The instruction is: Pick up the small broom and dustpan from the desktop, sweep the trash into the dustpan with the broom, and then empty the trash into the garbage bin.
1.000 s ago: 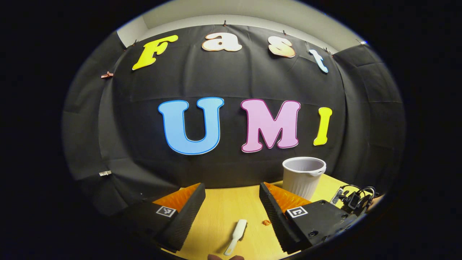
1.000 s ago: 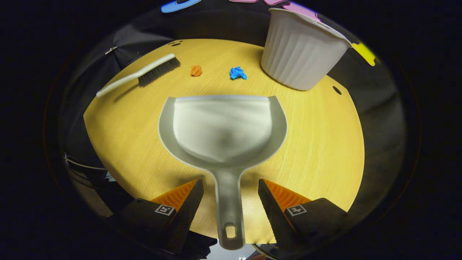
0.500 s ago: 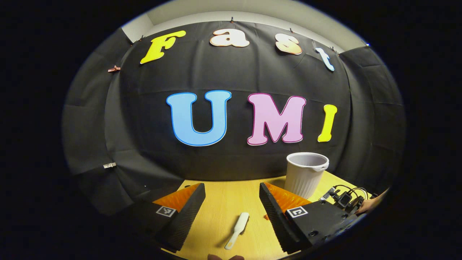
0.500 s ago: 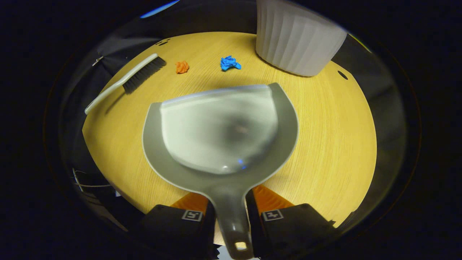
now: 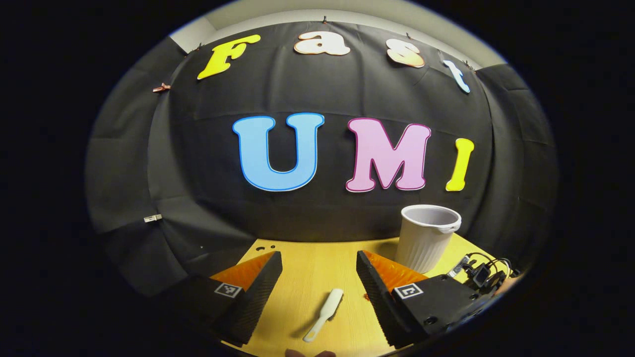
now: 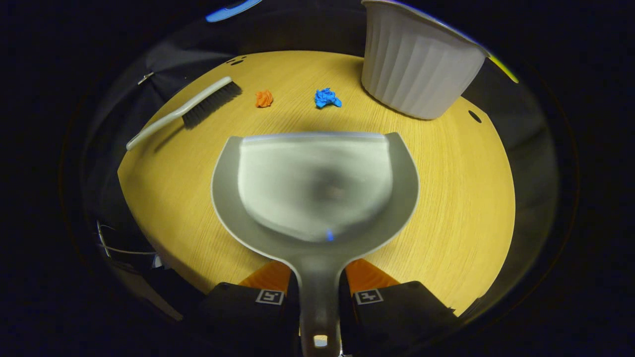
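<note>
Right gripper view: right tongs [image 6: 318, 292] still clenched on dustpan [image 6: 315, 186] handle, pan straightened; left tongs [image 5: 319, 282] released.

Left gripper [image 5: 319, 277]: jaws apart above yellow wooden desktop [image 5: 307, 277].
Small white-handled broom [image 5: 323, 314] lies between fingers; white ribbed plastic bin [image 5: 426, 238] right.

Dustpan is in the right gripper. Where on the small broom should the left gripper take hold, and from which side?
Grip the broom on its slim pale handle, not the dark bristle head. It lies flat on the table, handle end pointing toward the open left gripper, so probably come down from above, fingers astride the handle.
</note>
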`<state>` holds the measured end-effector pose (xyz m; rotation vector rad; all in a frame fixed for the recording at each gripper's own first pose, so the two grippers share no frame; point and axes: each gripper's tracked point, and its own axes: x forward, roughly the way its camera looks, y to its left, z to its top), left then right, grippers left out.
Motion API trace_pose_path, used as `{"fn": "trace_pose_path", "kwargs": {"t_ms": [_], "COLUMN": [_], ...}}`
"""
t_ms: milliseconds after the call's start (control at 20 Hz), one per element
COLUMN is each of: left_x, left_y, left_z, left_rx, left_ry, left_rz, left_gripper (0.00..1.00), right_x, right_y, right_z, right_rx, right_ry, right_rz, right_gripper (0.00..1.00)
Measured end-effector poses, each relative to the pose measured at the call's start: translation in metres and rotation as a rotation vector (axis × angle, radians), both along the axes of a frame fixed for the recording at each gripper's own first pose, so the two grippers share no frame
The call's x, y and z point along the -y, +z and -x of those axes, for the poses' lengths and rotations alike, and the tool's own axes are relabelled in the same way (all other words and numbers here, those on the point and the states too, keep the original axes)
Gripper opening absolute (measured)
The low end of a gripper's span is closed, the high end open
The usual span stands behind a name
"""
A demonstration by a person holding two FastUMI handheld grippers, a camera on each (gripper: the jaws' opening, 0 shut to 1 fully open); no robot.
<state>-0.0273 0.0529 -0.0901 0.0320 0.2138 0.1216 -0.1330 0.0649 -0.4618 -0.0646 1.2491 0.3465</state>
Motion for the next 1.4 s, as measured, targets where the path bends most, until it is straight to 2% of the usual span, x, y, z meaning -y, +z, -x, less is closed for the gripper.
{"fn": "trace_pose_path", "kwargs": {"t_ms": [50,100,300,450,600,700,750,850,950,1300,1400], "left_x": [-0.001,-0.003,-0.008,0.000,0.003,0.000,-0.001,-0.001,-0.006,-0.014,-0.019], "left_y": [-0.006,-0.012,-0.050,-0.103,-0.162,-0.192,-0.205,-0.234,-0.257,-0.317,-0.328], "left_z": [-0.005,-0.010,-0.025,-0.025,-0.025,-0.022,-0.022,-0.018,-0.017,-0.023,-0.027], "left_rx": [-0.014,-0.030,-0.119,-0.292,-0.480,-0.579,-0.619,-0.719,-0.794,-0.957,-0.974], "left_ry": [-0.001,-0.001,-0.031,-0.125,-0.186,-0.204,-0.211,-0.230,-0.245,-0.242,-0.234], "left_rz": [0.003,0.006,0.013,0.007,-0.026,-0.042,-0.040,-0.036,-0.057,-0.043,-0.060], "left_gripper": [0.96,0.96,0.96,0.96,0.95,0.95,0.95,0.95,0.95,0.93,0.86], "right_x": [0.002,0.005,0.017,0.030,0.042,0.048,0.050,0.055,0.058,0.067,0.069], "right_y": [0.009,0.017,0.043,0.054,0.058,0.059,0.059,0.060,0.058,0.056,0.057], "right_z": [0.000,0.000,0.007,0.012,0.015,0.018,0.019,0.024,0.028,0.042,0.044], "right_rx": [0.024,0.042,0.057,0.051,0.060,0.065,0.064,0.059,0.053,0.035,0.030], "right_ry": [0.021,0.038,0.049,0.023,0.001,-0.004,-0.007,-0.017,-0.025,-0.050,-0.057], "right_rz": [0.000,0.000,-0.019,-0.021,-0.012,-0.006,-0.006,-0.005,-0.001,0.015,0.016], "right_gripper": [0.37,0.39,0.37,0.39,0.36,0.39,0.36,0.39,0.37,0.36,0.37]}}
